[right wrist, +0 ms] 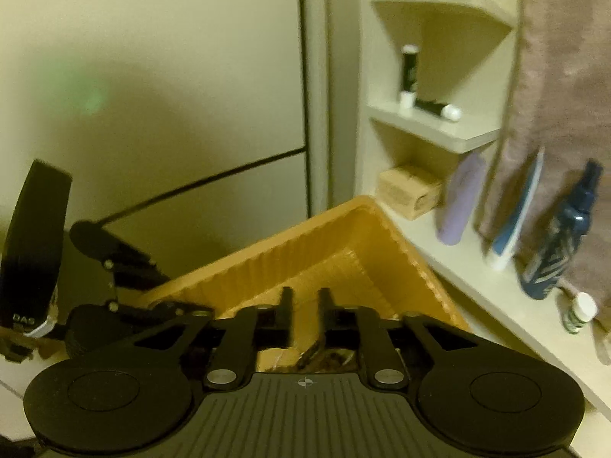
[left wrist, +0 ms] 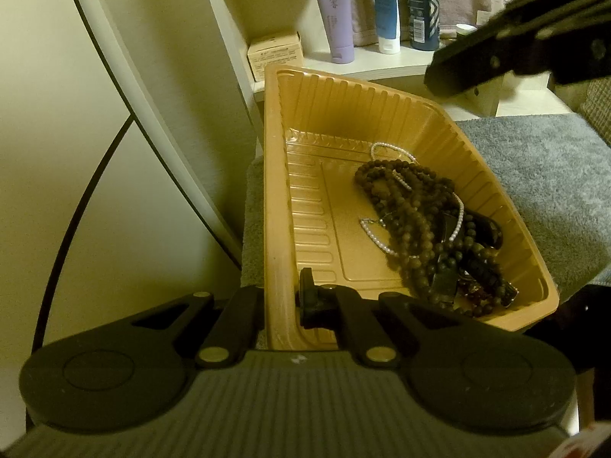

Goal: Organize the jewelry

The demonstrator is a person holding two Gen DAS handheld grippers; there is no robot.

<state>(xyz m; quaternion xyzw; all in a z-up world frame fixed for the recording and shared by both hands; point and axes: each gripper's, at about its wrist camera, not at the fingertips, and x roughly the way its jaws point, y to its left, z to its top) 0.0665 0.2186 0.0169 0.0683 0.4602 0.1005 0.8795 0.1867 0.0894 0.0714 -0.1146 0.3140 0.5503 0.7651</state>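
A tan ribbed plastic tray (left wrist: 278, 175) rests on a grey towel (left wrist: 553, 175). In it lies a tangle of dark bead necklaces (left wrist: 416, 221) and a thin white pearl strand (left wrist: 376, 242). My left gripper (left wrist: 280, 305) is shut on the tray's near left rim. My right gripper (left wrist: 519, 49) hovers above the tray's far right corner. In the right wrist view my right gripper (right wrist: 304, 305) has a narrow gap between its fingers and holds nothing, over the tray (right wrist: 343, 229). The left gripper (right wrist: 114, 278) shows at the tray's left edge.
White corner shelves (left wrist: 343, 63) stand behind the tray with a lilac tube (left wrist: 338, 19), a blue tube (left wrist: 385, 4), a dark blue bottle (left wrist: 422, 4) and a small cardboard box (left wrist: 275, 55). A brownish towel (right wrist: 565, 95) hangs at right. A cream wall (left wrist: 76, 152) is at left.
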